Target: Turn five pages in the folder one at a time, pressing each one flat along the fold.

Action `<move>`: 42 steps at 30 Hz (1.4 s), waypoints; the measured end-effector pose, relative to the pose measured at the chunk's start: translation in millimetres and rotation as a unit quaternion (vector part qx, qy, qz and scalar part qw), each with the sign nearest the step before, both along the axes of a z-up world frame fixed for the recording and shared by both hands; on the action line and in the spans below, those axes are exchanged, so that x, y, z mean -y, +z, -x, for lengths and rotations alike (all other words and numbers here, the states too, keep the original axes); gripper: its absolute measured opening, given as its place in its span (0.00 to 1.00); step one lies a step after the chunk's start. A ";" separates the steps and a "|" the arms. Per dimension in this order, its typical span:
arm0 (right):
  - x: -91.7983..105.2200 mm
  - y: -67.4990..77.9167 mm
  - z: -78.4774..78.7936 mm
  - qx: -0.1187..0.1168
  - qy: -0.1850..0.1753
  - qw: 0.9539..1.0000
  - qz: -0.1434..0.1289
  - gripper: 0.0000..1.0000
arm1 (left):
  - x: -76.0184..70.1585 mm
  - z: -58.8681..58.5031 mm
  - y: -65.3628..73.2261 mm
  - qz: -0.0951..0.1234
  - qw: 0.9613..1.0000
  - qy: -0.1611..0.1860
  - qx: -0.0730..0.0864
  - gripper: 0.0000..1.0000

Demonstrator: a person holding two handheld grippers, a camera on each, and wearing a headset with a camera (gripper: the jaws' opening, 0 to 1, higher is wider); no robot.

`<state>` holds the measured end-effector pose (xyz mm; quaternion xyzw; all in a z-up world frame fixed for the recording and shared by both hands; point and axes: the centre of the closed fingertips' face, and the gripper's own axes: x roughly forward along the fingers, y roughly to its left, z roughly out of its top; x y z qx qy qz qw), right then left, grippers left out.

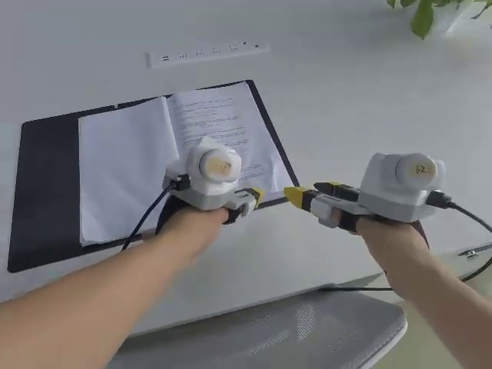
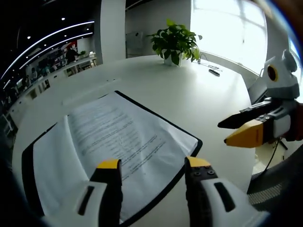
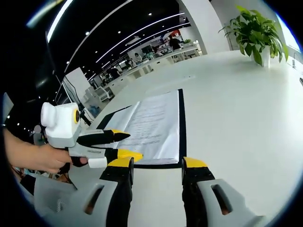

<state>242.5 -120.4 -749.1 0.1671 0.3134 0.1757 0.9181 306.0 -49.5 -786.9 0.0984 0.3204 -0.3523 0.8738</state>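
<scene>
Hovering w/ left gripper [image 1: 251, 197] over near corner of right page [image 1: 223, 131] of open folder [image 1: 46, 192] on table [image 1: 361, 100], right gripper [image 1: 296, 196] just off-edge, both sets of jaws apart & empty, fold lying ahead-left.

Open-plan office. Linear ceiling lights [image 2: 71, 27], rows of desks [image 3: 156, 61] behind. Large white table [image 1: 346, 100] carries a power strip [image 1: 207, 54] and potted plant [image 2: 174, 43]; grey mesh chair [image 1: 292, 330] alongside.
</scene>
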 end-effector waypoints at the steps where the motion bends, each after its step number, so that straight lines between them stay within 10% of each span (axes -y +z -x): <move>1: -0.2 -0.2 -0.5 0.001 0.001 1.000 0.000 0.39 | 1.8 -2.7 -1.4 0.000 1.000 0.005 0.000 0.52; 10: -1.0 -8.0 -1.4 -0.002 0.006 1.000 0.001 0.38 | 4.7 -10.7 -21.9 -0.030 0.999 0.024 0.002 0.50; 37: -4.8 -18.1 -9.0 -0.007 0.014 1.000 -0.004 0.36 | 1.5 -11.2 -18.9 0.004 0.999 0.036 0.032 0.40; 42: -4.2 -18.6 -11.4 -0.007 0.013 1.000 -0.005 0.36 | -3.5 -16.0 -18.1 0.005 0.998 0.047 0.042 0.24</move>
